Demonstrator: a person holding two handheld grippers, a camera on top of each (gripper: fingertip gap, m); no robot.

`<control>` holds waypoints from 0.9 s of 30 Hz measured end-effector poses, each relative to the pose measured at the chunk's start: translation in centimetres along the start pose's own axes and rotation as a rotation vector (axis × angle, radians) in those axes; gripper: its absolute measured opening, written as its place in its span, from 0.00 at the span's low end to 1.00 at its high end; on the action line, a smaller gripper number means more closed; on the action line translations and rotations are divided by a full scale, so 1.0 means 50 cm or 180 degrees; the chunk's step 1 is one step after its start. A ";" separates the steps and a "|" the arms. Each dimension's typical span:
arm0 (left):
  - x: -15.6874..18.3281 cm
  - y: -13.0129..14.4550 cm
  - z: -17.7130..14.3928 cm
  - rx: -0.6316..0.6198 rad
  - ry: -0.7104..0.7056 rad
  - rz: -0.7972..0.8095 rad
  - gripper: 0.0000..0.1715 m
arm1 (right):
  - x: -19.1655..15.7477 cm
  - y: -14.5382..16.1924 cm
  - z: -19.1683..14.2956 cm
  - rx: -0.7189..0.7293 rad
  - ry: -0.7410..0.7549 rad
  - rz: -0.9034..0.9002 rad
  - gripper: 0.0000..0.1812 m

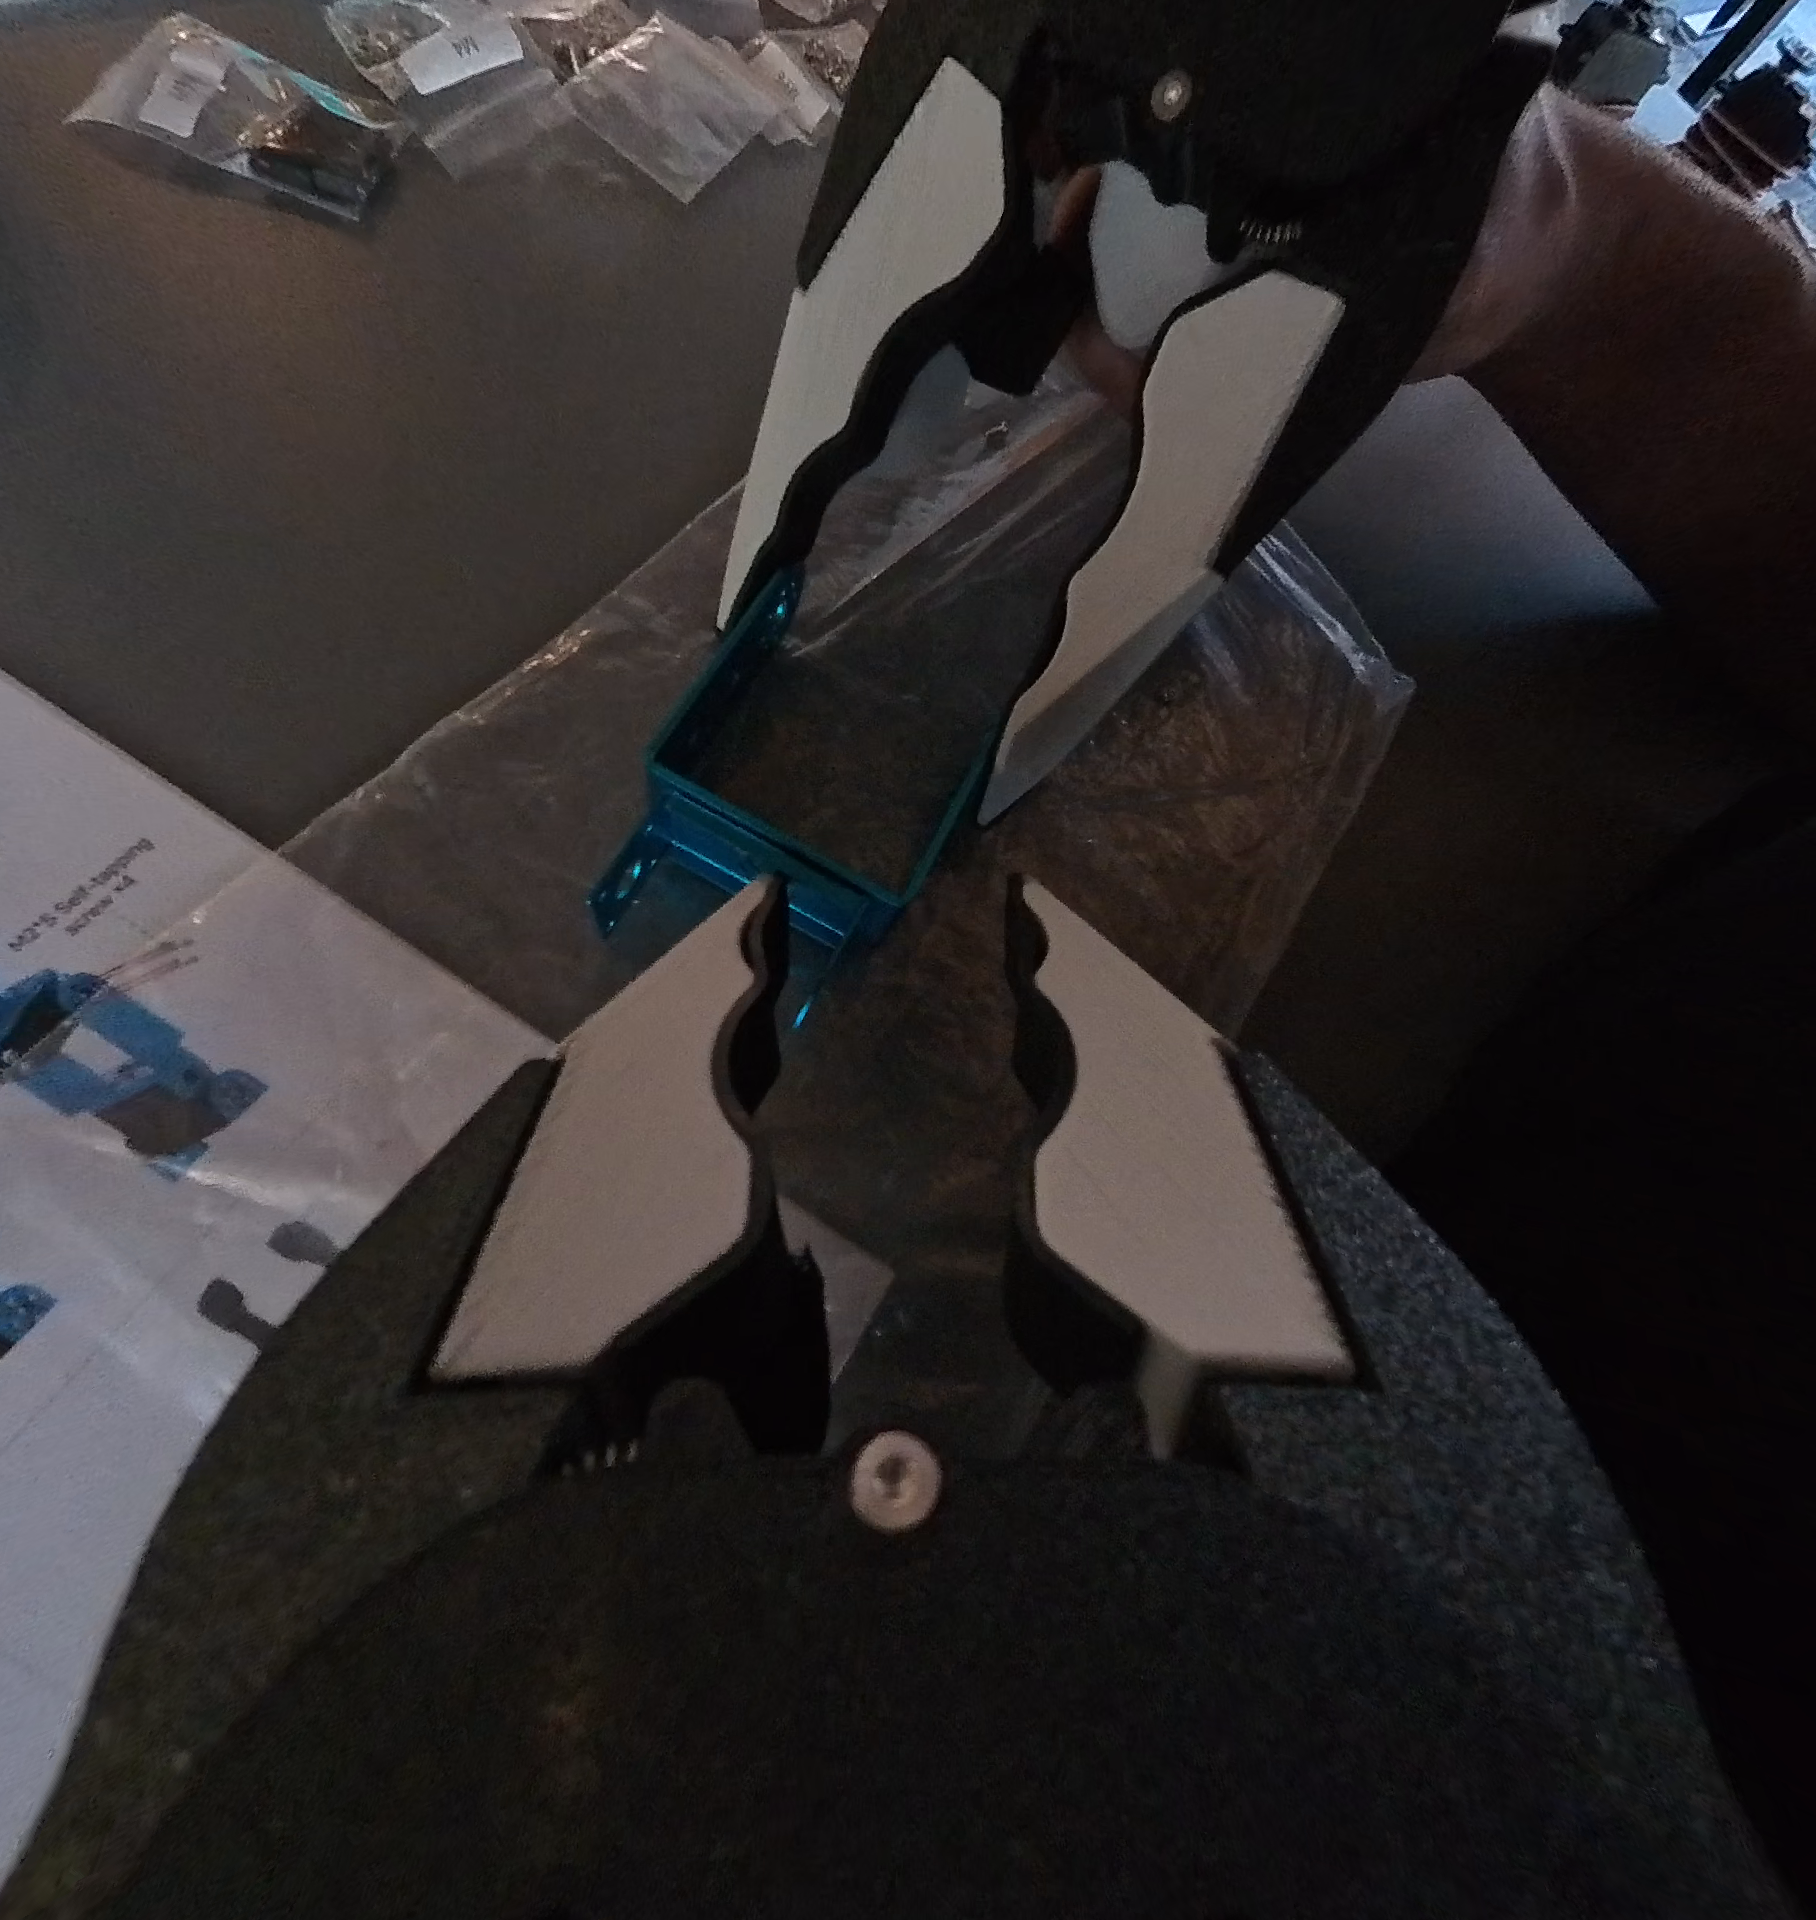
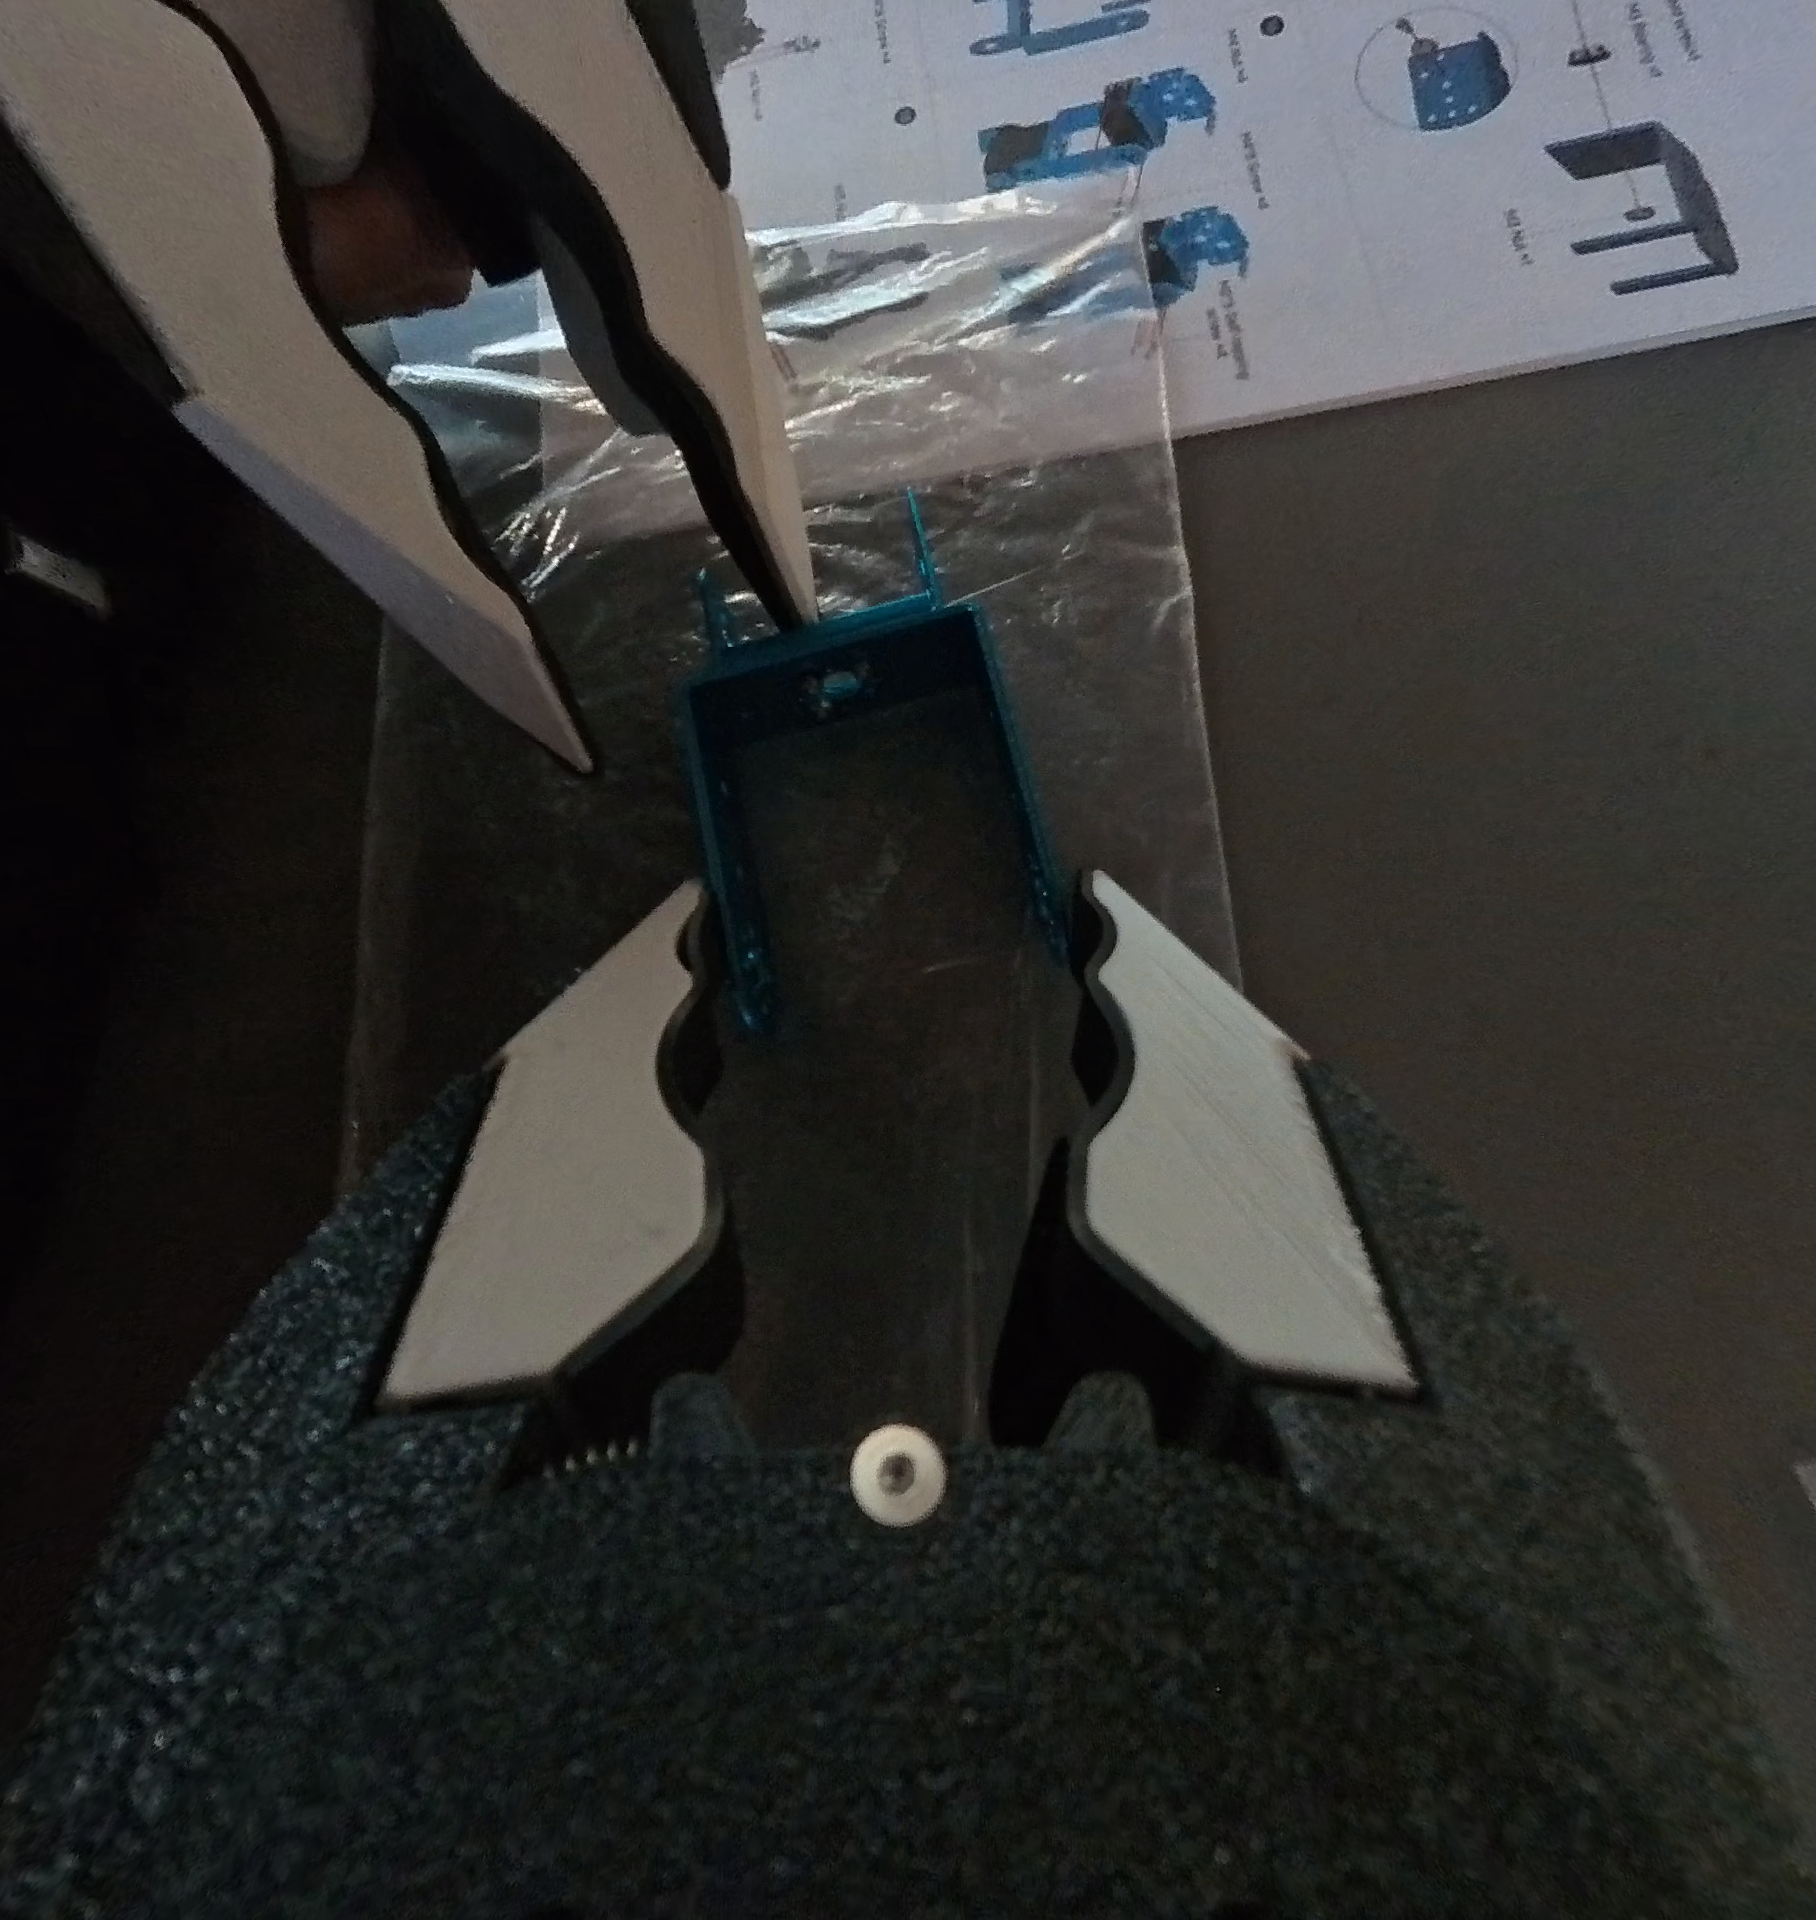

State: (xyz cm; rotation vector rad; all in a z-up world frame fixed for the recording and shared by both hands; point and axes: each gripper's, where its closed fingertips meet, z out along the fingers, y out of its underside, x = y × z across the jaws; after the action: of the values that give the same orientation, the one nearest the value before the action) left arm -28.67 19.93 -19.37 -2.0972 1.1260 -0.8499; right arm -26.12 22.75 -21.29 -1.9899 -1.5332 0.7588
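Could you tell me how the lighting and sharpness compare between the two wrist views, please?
Left wrist view: dim, right side nearly black, instruction sheet blurred, blue bracket soft. Right wrist view: dark on the left, brighter instruction sheet, glare on the clear plastic bag; wide-angle bending at both views' edges.

Each tool (image 1: 888, 904) has white wavy-edged fingers, black speckled body, one silver screw

Blue metal U-bracket (image 2: 842, 727), open frame with perforated arms, lying on clear plastic bag (image 2: 1091, 499), between both grippers' fingers (image 2: 1195, 1122)
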 end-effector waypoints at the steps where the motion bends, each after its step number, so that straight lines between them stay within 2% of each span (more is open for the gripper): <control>1: -0.001 0.001 0.001 0.0001 -0.0012 -0.0017 0.24 | -0.001 -0.002 0.001 0.0009 -0.0021 0.0025 0.38; 5: -0.007 0.006 0.005 -0.0035 -0.0100 -0.0052 0.24 | 0.002 -0.023 -0.019 0.0072 -0.0136 0.0083 0.45; 8: -0.012 0.007 0.004 -0.0050 -0.0219 -0.0061 0.24 | 0.025 -0.051 -0.043 0.0130 -0.0148 -0.0005 0.40; 10: -0.014 0.006 0.001 -0.0044 -0.0307 -0.0093 0.24 | 0.031 -0.061 -0.035 0.0086 -0.0271 -0.0062 0.35; 13: -0.018 0.002 -0.002 0.0003 -0.0488 -0.0148 0.24 | 0.026 -0.056 0.005 -0.0101 -0.0352 -0.0266 0.35; 17: -0.012 -0.001 0.003 0.0070 -0.0624 -0.0230 0.24 | 0.010 -0.055 0.038 -0.0075 -0.0411 -0.0401 0.35; 27: -0.011 -0.004 0.012 0.0107 -0.0795 -0.0228 0.19 | -0.011 -0.057 0.040 0.0046 -0.0606 -0.0309 0.26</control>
State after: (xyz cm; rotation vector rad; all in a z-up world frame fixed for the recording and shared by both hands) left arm -28.34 20.62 -19.74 -2.1563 0.9040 -0.6134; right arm -29.59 22.97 -20.70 -1.8621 -1.7134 0.9384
